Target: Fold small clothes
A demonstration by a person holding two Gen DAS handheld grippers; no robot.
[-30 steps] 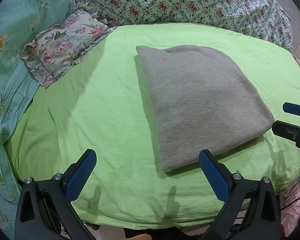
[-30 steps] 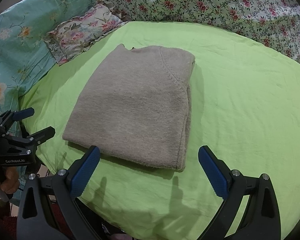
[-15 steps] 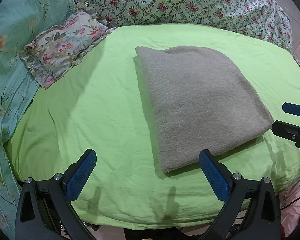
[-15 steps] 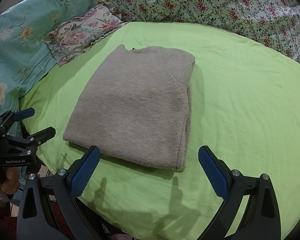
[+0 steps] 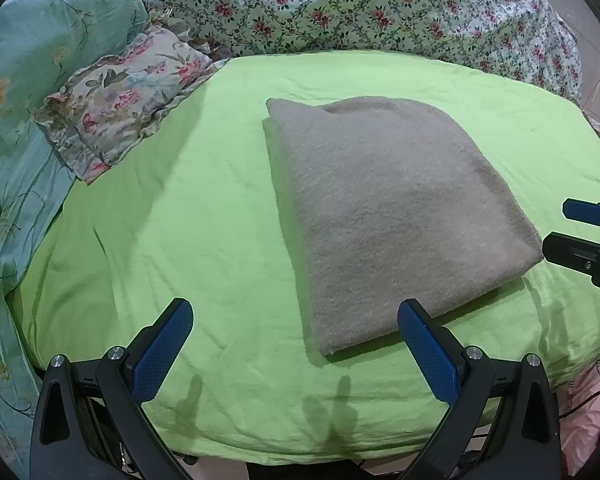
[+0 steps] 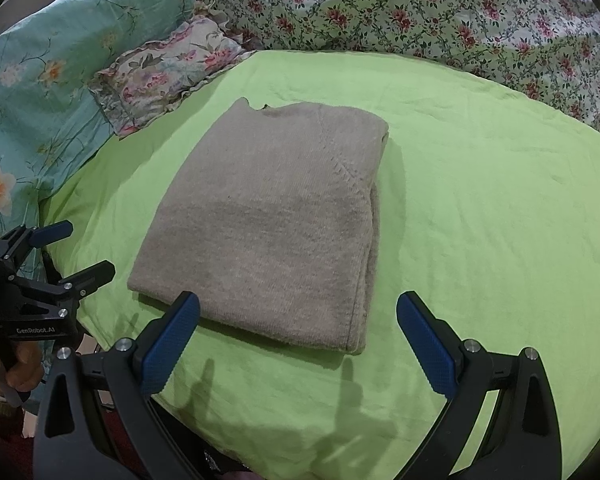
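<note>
A grey knit sweater [image 5: 384,216] lies folded into a flat rectangle on the lime green sheet [image 5: 180,240]; the right wrist view shows the same sweater [image 6: 272,224] with its collar at the far edge. My left gripper [image 5: 296,344] hovers open at the sweater's near corner, holding nothing. Above the sweater's near edge, my right gripper [image 6: 298,340] is open and empty too. Each gripper appears in the other's view: the right gripper [image 5: 572,232] at the right edge, the left gripper [image 6: 76,252] at the left edge with a hand [image 6: 4,368] on its handle.
A floral ruffled pillow [image 5: 128,96] and a turquoise flowered quilt [image 5: 24,92] lie at the far left. A white flowered duvet [image 5: 380,12] is bunched along the back. The green sheet [image 6: 480,208] stretches right of the sweater. The bed's front edge is just under the grippers.
</note>
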